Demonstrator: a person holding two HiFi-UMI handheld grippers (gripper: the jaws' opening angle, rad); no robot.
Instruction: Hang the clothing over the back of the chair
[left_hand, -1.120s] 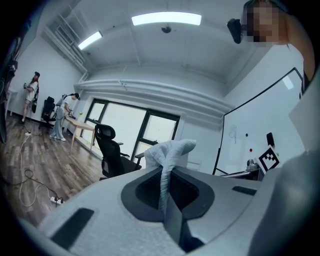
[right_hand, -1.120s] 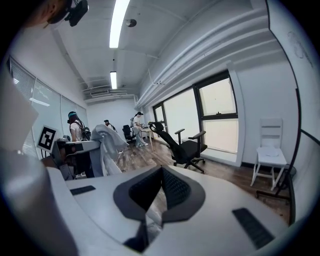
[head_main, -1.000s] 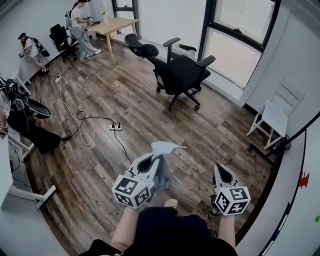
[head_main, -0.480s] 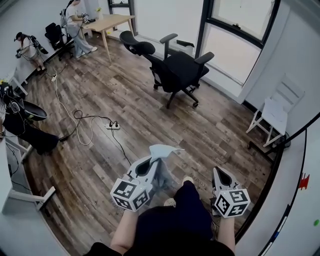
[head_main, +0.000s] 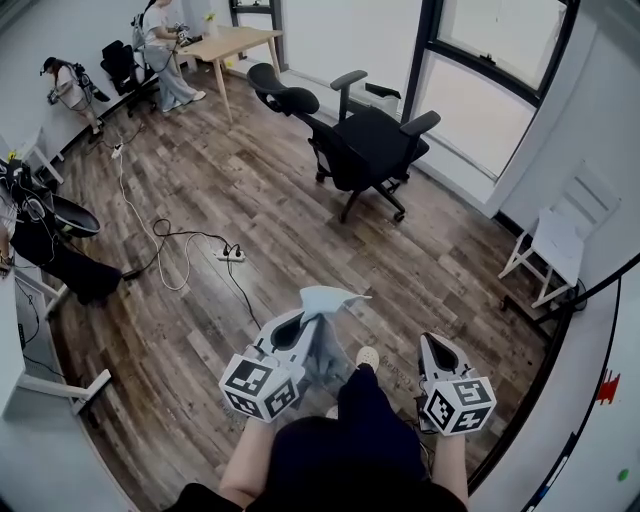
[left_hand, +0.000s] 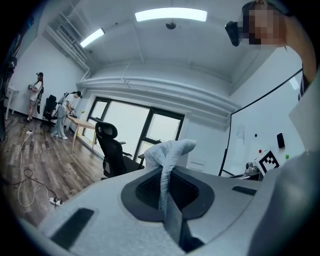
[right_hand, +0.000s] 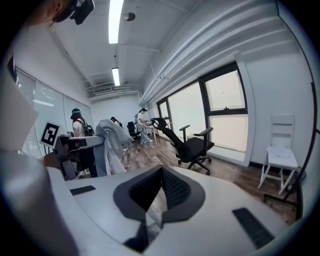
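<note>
Upper left of the head view, we count two people: one person (head_main: 68, 88) by the wall, a second person (head_main: 160, 40) at the single light wooden table (head_main: 225, 45). A small black swivel chair (head_main: 120, 68) sits between them. Below that, one white power strip (head_main: 230, 255) and its white cable (head_main: 135, 215) lie on the brown wood-plank floor (head_main: 260, 190).

Top centre now: one large black high-backed office chair (head_main: 365, 145) on castors, well apart from the cloth.

Lower centre, the left gripper (head_main: 312, 322) has its jaws pressed almost flat together on the one pale grey garment (head_main: 330, 298). In the left gripper view the fabric (left_hand: 167, 150) is pinched between the pads (left_hand: 145, 192). A bunch pokes up past the tips, and that black chair (left_hand: 110, 150) stands beyond it to the left.

Between the two grippers we see one dark-trousered leg (head_main: 365, 400) and one pale shoe (head_main: 367, 357).

Lower right, the right gripper (head_main: 432, 340) has its jaws closed too, pads meeting at the tips in its own view (right_hand: 161, 172), with nothing gripped. From there the garment (right_hand: 112, 137) hangs at left and the office chair (right_hand: 192, 145) is at centre.

Far right, one white folding chair (head_main: 555, 235) stands against the wall.
</note>
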